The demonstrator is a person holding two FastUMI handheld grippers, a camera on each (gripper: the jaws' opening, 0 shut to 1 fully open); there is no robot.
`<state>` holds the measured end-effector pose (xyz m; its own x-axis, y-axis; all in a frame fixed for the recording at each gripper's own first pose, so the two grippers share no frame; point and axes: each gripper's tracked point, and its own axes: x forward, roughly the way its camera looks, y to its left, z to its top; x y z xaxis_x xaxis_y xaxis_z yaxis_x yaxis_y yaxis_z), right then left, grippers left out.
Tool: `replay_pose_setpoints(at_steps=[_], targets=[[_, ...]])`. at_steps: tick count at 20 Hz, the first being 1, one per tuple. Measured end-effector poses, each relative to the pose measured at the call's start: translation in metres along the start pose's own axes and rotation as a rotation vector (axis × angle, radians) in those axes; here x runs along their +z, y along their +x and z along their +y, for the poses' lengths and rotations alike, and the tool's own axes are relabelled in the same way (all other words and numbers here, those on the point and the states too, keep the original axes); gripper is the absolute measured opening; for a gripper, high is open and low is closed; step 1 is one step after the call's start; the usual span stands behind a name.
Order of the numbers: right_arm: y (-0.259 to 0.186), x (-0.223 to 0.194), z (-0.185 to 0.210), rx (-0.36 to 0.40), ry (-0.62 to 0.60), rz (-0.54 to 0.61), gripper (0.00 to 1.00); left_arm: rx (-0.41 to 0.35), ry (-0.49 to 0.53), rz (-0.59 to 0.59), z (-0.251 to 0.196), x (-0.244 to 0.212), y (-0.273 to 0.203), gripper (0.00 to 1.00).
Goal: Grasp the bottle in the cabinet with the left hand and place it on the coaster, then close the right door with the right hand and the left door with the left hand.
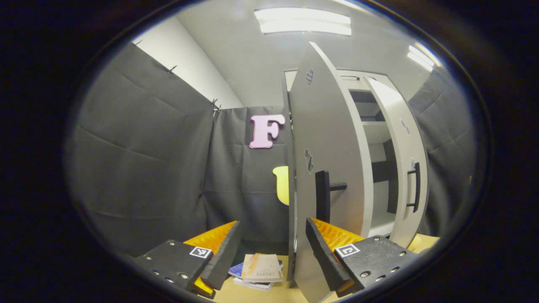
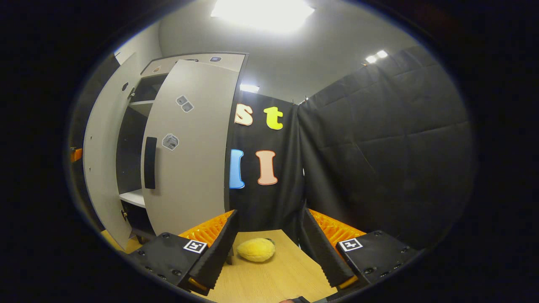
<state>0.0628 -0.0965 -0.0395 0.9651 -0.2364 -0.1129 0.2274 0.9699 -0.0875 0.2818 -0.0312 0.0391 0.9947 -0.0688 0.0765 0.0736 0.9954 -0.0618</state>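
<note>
Doors of the cabinet (image 1: 370,139) stand open in both views, and neither the bottle nor the coaster can be made out on the shelves or the wood, so I cannot say where the bottle is now; the visible shelves look bare, which suggests, as a judgement, that the placing may be done and door-closing is the step in hand. In the left gripper view the left door (image 1: 326,168) stands edge-on at about 1 o'clock from the left gripper (image 1: 273,256), very near its right-hand finger, with its dark handle (image 1: 323,195) just above that finger; the right door (image 1: 404,168) swings out farther off at 2 o'clock with its own long handle (image 1: 416,187). The left jaws are spread wide and hold nothing. In the right gripper view the right gripper (image 2: 267,248) also has its jaws wide and empty, and the right door's outer face (image 2: 189,147) lies at 10 o'clock from it, apart from the fingers. To close well, the right hand should meet that door's flat face near its free edge and push steadily toward the cabinet, keeping the left gripper out of the swing; the left door then wants the same broad push, not a pinch on the handle. Below, the light wooden bench (image 2: 286,273) carries a yellow plush toy (image 2: 256,249) between the right fingers' line of sight, and a small stack of books (image 1: 259,271) lies by the left door's foot. Black cloth walls close in the booth, and ceiling lights (image 1: 305,21) glare overhead.
</note>
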Motion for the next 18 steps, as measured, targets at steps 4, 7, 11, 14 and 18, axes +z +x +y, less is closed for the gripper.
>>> replay_pose_setpoints(at_steps=[4,7,11,14,18], targets=[[-0.008,-0.006,-0.008,-0.002,-0.020,0.010,0.97,-0.020,-0.010,-0.001,-0.016,0.000,0.000,0.84],[-0.013,-0.007,-0.009,0.001,-0.025,0.013,0.98,-0.047,-0.019,-0.002,-0.033,-0.001,0.001,0.97],[-0.018,-0.009,-0.014,-0.003,-0.051,0.013,0.98,-0.092,-0.032,-0.005,-0.060,-0.003,0.007,0.90],[-0.023,-0.011,-0.017,-0.002,-0.063,0.016,0.98,-0.120,-0.033,-0.009,-0.080,-0.005,0.014,0.98],[-0.027,-0.015,-0.018,0.002,-0.078,0.028,0.92,-0.163,-0.039,-0.025,-0.114,-0.007,0.028,0.97]])
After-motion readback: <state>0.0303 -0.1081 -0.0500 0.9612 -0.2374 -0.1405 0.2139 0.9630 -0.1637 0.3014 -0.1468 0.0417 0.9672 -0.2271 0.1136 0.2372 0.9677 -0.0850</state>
